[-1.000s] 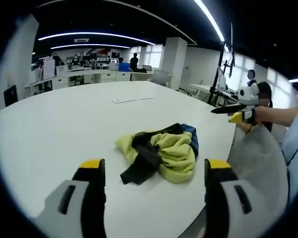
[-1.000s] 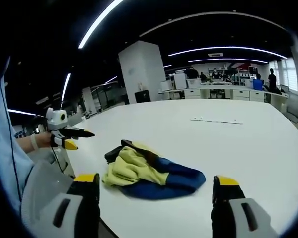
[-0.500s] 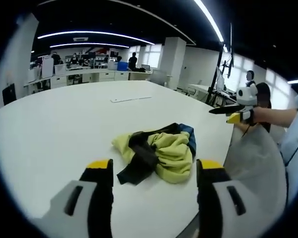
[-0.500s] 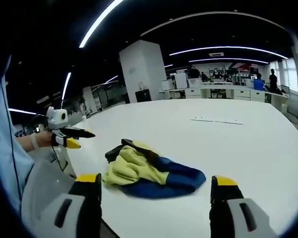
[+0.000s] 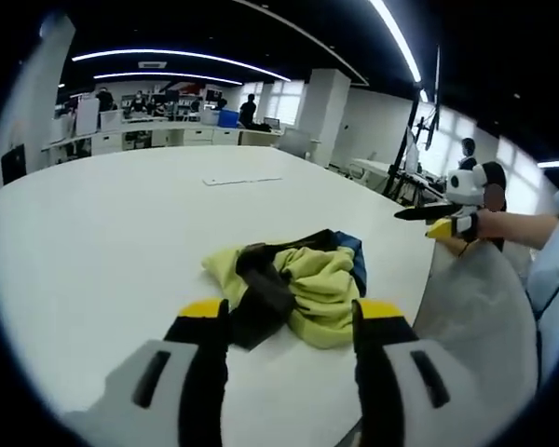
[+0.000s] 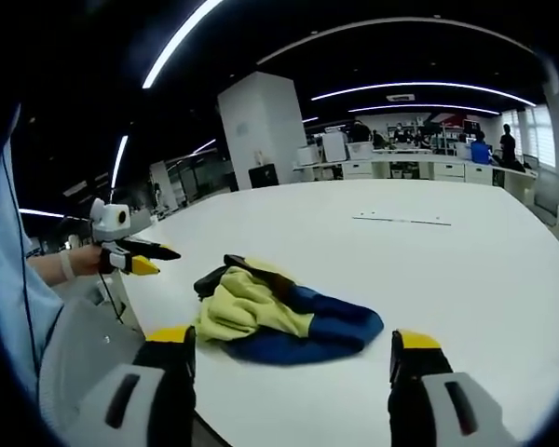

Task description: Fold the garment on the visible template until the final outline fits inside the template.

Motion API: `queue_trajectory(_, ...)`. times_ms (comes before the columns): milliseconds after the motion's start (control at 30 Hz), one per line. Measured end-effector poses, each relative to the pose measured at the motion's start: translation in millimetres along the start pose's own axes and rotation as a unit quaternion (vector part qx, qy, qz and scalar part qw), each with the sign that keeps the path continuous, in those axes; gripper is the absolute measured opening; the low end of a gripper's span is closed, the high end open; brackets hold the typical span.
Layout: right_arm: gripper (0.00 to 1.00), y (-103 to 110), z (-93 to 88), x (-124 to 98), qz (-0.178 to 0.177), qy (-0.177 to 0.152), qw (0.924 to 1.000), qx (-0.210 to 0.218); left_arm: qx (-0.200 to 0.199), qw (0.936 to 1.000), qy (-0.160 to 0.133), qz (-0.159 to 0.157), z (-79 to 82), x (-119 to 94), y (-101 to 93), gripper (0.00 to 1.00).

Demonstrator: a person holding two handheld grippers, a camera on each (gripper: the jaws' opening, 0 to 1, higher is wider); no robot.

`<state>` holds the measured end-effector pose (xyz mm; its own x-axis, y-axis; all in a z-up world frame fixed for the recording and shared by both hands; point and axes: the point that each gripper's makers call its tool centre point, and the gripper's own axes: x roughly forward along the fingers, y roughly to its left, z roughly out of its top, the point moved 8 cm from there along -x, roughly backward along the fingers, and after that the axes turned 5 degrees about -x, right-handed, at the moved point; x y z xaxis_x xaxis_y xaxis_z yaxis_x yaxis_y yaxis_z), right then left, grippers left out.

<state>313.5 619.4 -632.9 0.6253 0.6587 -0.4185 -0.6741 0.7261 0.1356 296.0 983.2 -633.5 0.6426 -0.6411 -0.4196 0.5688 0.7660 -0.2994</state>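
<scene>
Left gripper (image 5: 291, 321) has closed in on the garment (image 5: 293, 284), jaws narrowed but still open and empty, so you're lining up a first grab. Right gripper (image 6: 289, 349) hangs wide open, holding nothing; garment lies crumpled near the table (image 5: 102, 223) edge, unfolded.

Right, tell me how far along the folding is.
Done: nothing yet. The garment lies crumpled in a yellow, blue and black heap on the white table; no fold is visible.
In hand: nothing. The left gripper is open just short of the heap; the right gripper is open, facing it.
Left: spreading it flat and all folds. No clear template outline is visible.
</scene>
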Motion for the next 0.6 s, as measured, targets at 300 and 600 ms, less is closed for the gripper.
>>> queue_trajectory(300,0.86,-9,-1.9,5,0.005,0.015,0.9999,-0.002,-0.015,0.9999,0.001,0.006,0.1,6,8.7,0.49)
queue_trajectory(600,0.85,-24,1.1,17,0.013,0.034,0.9993,-0.013,-0.034,0.9994,0.01,0.003,-0.1,21,16.2,0.4)
